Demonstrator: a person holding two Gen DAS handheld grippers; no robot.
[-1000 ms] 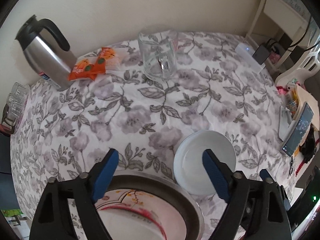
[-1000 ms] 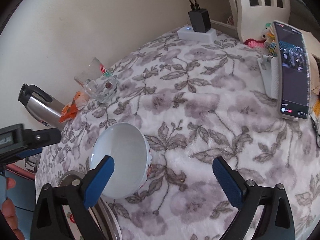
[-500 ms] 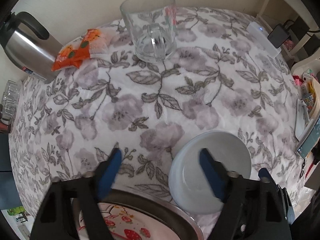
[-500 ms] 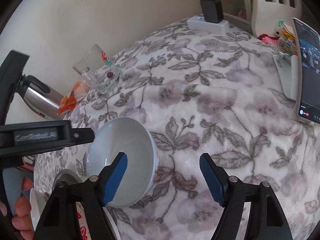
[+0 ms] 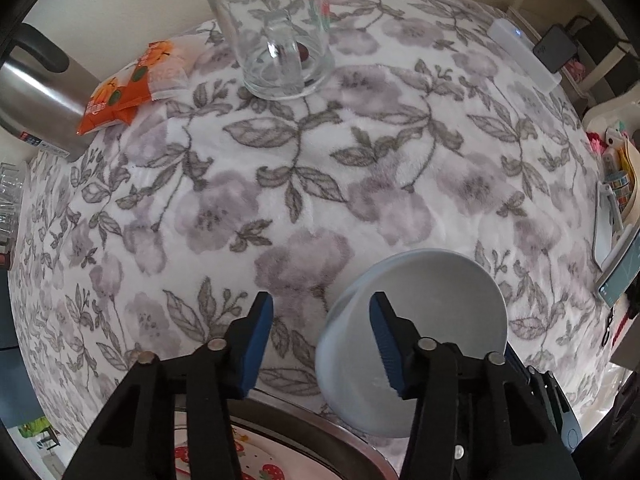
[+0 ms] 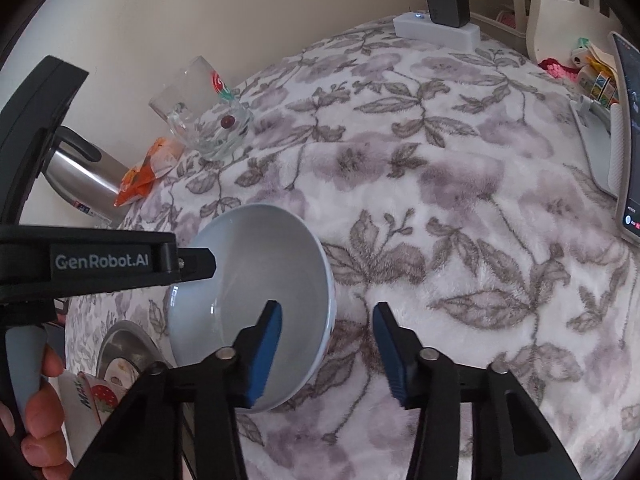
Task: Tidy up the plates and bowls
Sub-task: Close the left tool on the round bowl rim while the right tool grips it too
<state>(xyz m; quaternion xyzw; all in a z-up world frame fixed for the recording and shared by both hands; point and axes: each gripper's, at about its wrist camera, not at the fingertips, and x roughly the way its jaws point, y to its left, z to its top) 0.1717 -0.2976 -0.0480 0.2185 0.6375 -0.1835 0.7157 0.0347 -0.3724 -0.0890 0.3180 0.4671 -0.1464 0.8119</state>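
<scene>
Two grippers converge on one white bowl (image 6: 256,304), which sits on the floral cloth just beside a steel-rimmed plate (image 5: 320,432) at the near edge. Your right gripper (image 6: 326,354) straddles the bowl's near wall: its left pad is inside the bowl, its right pad outside over the cloth, and the jaws are closing with the rim between them but, as far as the view shows, not yet pinched. Your left gripper (image 5: 320,340) points down at the opposite rim; one pad is inside the bowl, the other over bare cloth, and its jaws are closing too, not visibly pressing the wall. Judged from this, the step in hand is seizing the bowl to move it. Let one gripper take the rim and keep the other clear, since two pinches on opposite walls could twist or tip it. Set the pads deep enough over the rim, as glazed ware will likely slip, and lift straight up before carrying it over the plate. A strawberry-printed item (image 6: 96,396) lies in that plate.

Farther out, the soft cloth (image 5: 320,184) gives an uneven footing. A glass mug (image 5: 276,28), an orange snack packet (image 5: 132,84) and a steel kettle (image 5: 36,92) stand near the wall. A white box with a charger (image 6: 440,24) and a propped phone (image 6: 628,140) occupy the far right.
</scene>
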